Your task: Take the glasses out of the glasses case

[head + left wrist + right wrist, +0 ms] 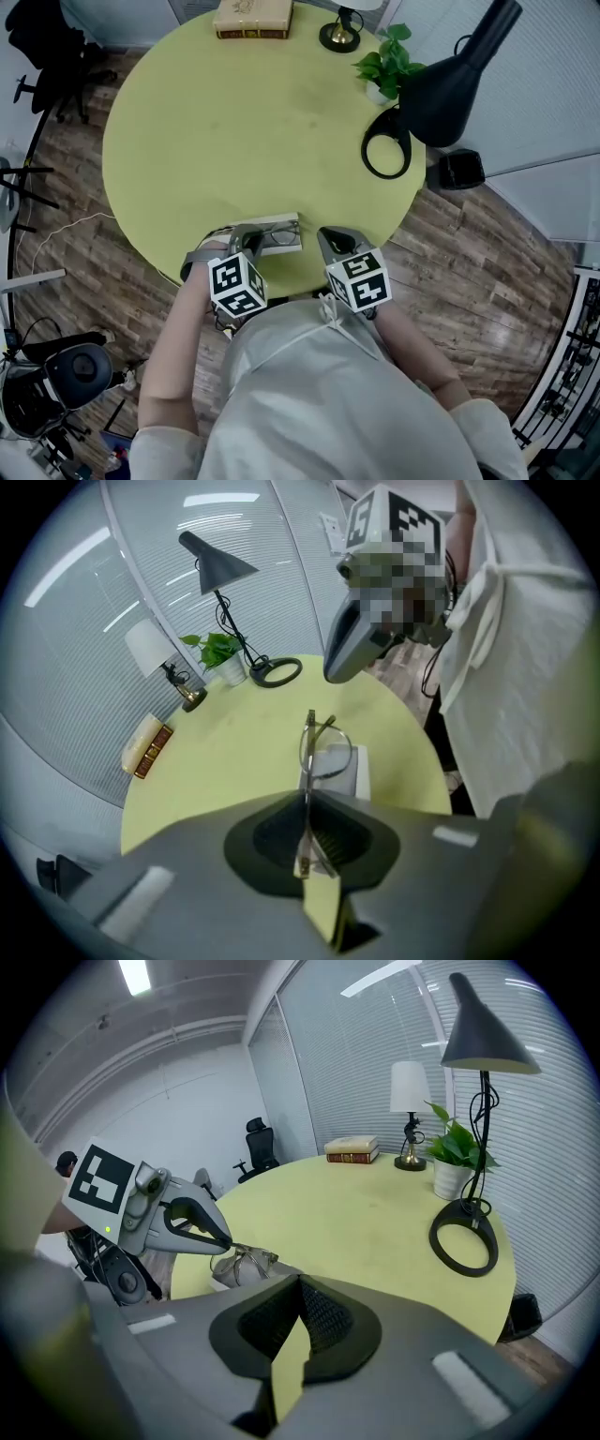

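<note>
Two claws work over the near rim of the round yellow-green table, where neither arm has to stretch. Just ahead of the left claw lies the pale grey rectangular glasses case, close to the table edge and near my body, I think for easy reach. The right claw hovers just beside the case, its jaws together with nothing between them; I judge it is there to steady the case if needed. The left claw is closed narrow on the thin metal-framed glasses with clear lenses. Its pads pinch one slim part of the frame, and the lenses stick out beyond its tips, above the case. I believe this thin grip is chosen to keep the pads off the lenses. Whether the frame is fully free of the case I cannot tell, but it looks lifted. Both forearms come in from the body, bent at the elbow, and both claws point forward and steeply down.
</note>
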`<state>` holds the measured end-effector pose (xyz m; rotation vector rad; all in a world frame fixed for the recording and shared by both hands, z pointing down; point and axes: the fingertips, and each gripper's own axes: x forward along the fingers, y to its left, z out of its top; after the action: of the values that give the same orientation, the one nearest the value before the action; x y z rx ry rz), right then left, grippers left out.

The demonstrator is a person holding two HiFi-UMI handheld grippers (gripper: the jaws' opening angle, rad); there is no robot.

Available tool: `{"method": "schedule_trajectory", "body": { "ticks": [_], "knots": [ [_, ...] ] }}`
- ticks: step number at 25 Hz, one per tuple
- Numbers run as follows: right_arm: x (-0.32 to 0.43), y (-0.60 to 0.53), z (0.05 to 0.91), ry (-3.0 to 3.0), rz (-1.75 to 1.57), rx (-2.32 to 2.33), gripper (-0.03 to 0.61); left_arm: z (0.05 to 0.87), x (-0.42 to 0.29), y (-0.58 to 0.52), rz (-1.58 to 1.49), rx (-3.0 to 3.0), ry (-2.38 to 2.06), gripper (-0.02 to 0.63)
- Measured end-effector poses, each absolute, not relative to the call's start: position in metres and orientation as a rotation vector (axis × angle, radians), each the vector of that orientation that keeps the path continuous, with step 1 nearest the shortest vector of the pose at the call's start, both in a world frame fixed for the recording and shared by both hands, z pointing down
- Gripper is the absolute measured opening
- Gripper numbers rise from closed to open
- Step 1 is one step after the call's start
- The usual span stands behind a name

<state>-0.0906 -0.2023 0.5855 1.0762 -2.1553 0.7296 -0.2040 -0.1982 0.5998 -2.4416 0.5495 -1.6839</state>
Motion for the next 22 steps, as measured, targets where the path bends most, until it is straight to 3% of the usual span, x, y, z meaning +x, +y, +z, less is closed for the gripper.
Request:
{"method": "schedule_trajectory", "body": {
  "ticks": [11,22],
  "knots": [
    [-0.104,-0.220,0.545,-2.246,0.619,1.075,0.000,0.532,-0.226,-0.217,-1.398,-2.608,1.042,0.017],
    [-0.118,-0.236,0.468,-2.486,0.479,1.143,0.000,0.426,-0.274,-0.233,-0.643,-2.614,1.794,0.017]
  ]
}}
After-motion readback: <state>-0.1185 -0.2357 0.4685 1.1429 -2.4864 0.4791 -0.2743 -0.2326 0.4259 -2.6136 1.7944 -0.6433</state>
